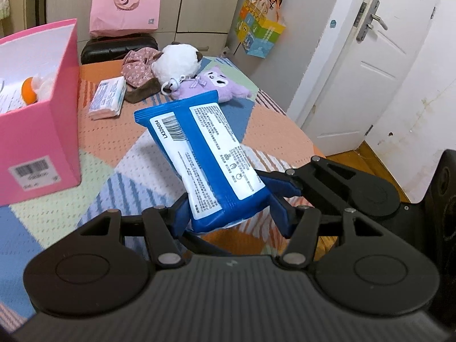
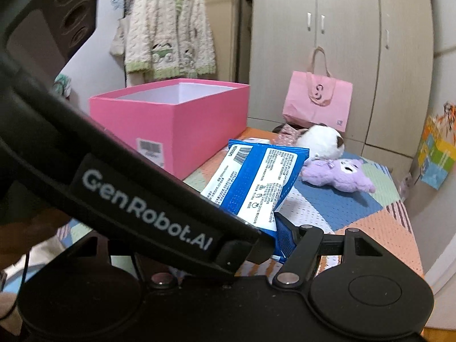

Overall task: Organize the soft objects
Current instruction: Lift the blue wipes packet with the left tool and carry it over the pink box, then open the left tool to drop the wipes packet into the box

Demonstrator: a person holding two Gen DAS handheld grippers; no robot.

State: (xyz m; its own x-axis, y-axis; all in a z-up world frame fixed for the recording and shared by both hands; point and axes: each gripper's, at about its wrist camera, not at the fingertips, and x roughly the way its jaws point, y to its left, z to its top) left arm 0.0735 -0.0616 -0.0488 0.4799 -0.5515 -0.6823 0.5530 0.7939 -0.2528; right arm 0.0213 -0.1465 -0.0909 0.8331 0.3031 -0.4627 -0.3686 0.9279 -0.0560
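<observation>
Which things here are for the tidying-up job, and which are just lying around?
For the job: blue wipes pack held in the left tongs, pink box, purple plush, white plush, small tissue pack, floral cloth.

Just around: pink bag, cardigan, door.

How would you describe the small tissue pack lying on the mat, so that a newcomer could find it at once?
Start at the open pink box on the patchwork mat. Just beyond its far corner lies the tissue pack, flat beside the floral cloth. It is pale with blue print, smaller than the blue wipes pack in the left gripper.
</observation>
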